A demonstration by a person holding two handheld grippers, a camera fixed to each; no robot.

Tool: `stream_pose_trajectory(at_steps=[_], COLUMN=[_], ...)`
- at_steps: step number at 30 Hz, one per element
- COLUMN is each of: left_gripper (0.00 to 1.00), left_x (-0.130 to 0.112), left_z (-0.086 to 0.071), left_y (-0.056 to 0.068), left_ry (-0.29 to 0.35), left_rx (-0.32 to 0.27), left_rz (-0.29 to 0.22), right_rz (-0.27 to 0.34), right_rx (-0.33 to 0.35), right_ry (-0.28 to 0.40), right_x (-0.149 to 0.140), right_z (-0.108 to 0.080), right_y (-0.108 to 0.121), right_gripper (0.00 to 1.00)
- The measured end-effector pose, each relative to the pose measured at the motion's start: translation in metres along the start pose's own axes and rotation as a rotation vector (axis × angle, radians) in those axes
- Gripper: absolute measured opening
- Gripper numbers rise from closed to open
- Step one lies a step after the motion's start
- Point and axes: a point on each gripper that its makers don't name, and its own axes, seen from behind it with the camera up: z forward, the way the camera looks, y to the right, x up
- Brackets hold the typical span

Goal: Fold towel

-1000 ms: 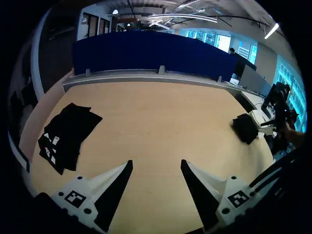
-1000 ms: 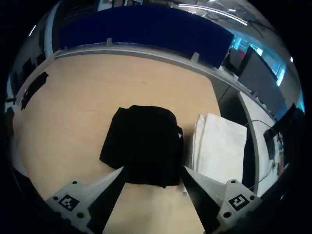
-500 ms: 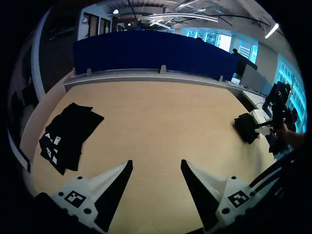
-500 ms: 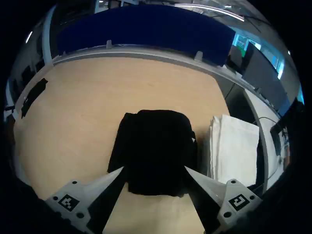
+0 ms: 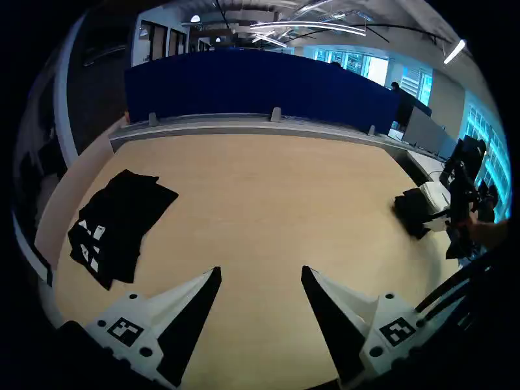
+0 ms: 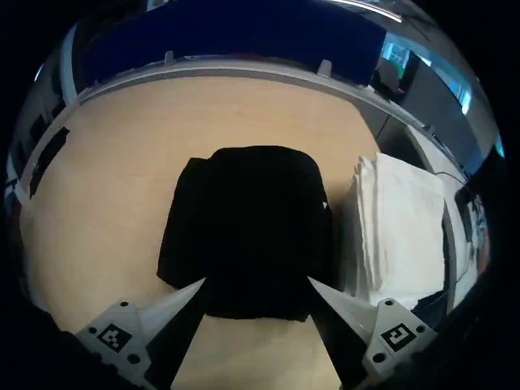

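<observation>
left gripper (image 5: 260, 270): fingers apart above bench (image 5: 273, 188) | right gripper (image 6: 257, 281): fingers apart, folded black towel (image 6: 250, 221) at 12 o'clock, white stack (image 6: 403, 227) at 3 o'clock | progress: this towel looks folded; loose black cloth (image 5: 117, 227), 9 o'clock, apparently still to fold

Black towel (image 6: 250, 227) folded, flat, just beside white towel stack (image 6: 403, 224)

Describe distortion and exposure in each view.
Left gripper view: the fisheye bows the blue partition, and ceiling strip lights glare. Right gripper view: the folded black towel reads as featureless black, while the white towel stack keeps its fold lines.
</observation>
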Motion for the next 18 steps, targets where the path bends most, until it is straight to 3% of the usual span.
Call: stream_pose_trajectory(at_steps=[8, 14, 18], left_gripper=[0.91, 0.91, 0.91], left_x=[-0.001, 0.0, 0.001], left_z=[0.001, 0.003, 0.003], left_y=[0.002, 0.001, 0.003], left_ry=[-0.003, -0.002, -0.002], left_rx=[-0.002, -0.001, -0.004], left_rz=[0.0, -0.006, -0.01], right_rz=[-0.009, -0.005, -0.004], right_rx=[0.006, 0.01, 0.008], right_ry=[0.001, 0.084, 0.114], right_x=[0.005, 0.037, 0.059], right_z=[0.002, -0.015, -0.016], right_y=[-0.001, -0.003, 0.001], right_gripper=[1.0, 1.0, 1.0])
